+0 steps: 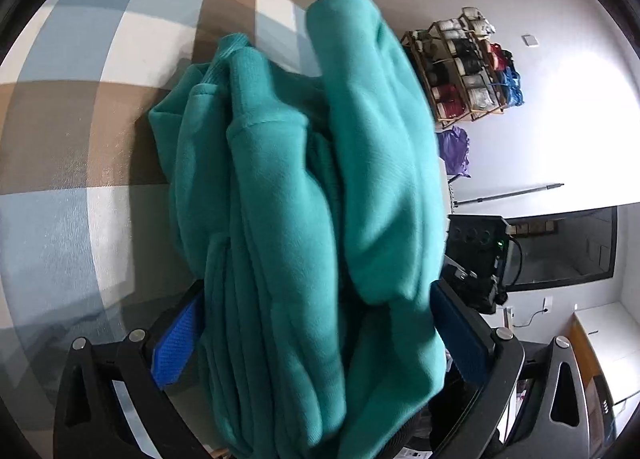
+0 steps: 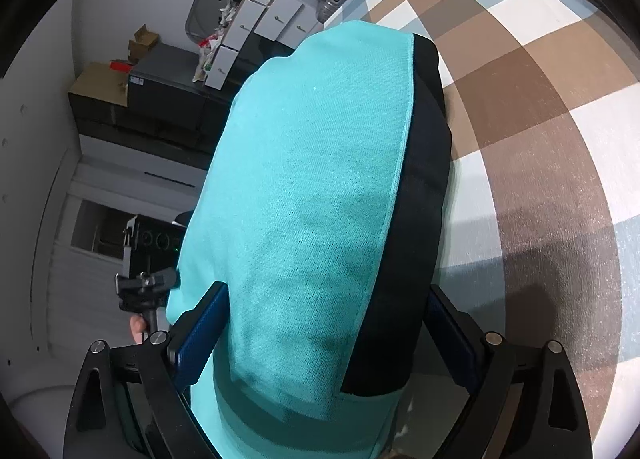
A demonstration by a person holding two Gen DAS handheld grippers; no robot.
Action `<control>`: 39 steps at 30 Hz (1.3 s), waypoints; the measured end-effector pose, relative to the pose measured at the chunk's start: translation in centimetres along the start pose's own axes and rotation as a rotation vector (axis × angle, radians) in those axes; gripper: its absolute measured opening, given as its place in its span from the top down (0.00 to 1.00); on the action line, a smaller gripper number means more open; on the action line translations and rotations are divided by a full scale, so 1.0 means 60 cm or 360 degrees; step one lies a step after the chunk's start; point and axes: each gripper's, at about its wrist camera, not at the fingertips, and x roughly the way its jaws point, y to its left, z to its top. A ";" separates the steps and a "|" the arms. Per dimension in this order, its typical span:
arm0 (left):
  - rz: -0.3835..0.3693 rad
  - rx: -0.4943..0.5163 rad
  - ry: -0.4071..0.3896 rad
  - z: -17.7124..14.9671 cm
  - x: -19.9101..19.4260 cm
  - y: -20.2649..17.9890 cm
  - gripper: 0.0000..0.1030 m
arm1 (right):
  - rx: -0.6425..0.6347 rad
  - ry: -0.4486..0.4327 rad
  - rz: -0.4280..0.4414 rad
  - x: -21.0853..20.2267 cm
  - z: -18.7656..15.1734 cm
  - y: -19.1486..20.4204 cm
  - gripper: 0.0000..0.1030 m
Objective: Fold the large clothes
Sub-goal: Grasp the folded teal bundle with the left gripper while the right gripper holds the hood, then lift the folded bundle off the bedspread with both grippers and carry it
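A teal sweatshirt (image 1: 304, 195) is bunched in thick folds between the blue pads of my left gripper (image 1: 316, 335), which is shut on it and holds it above the checked cloth (image 1: 80, 131). In the right wrist view the same teal garment (image 2: 304, 195), with a black panel (image 2: 416, 219) along its right side, fills the space between the fingers of my right gripper (image 2: 320, 339), which is shut on it. The garment hides most of both grippers' fingertips.
The surface is covered by a blue, brown and white checked cloth (image 2: 540, 119). A wooden rack with rolled items (image 1: 464, 71) stands by the white wall. Boxes and a dark cabinet (image 2: 160, 87) stand at the left. A camera mount (image 2: 148, 283) is close by.
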 end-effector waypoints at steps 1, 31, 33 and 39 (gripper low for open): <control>0.0020 0.0008 0.0004 -0.001 0.003 0.001 0.01 | -0.0007 0.0003 -0.0008 0.001 0.001 0.001 0.08; -0.0056 0.0080 0.0021 -0.033 -0.036 0.019 0.33 | -0.0184 -0.0078 -0.0001 -0.022 -0.038 0.016 0.29; -0.0047 0.0113 0.0009 -0.042 -0.044 0.010 0.36 | -0.0222 -0.0105 -0.0026 -0.030 -0.048 0.034 0.31; -0.0114 0.0147 -0.0010 -0.061 -0.069 -0.005 0.40 | -0.0225 -0.0160 0.0018 -0.057 -0.058 0.059 0.36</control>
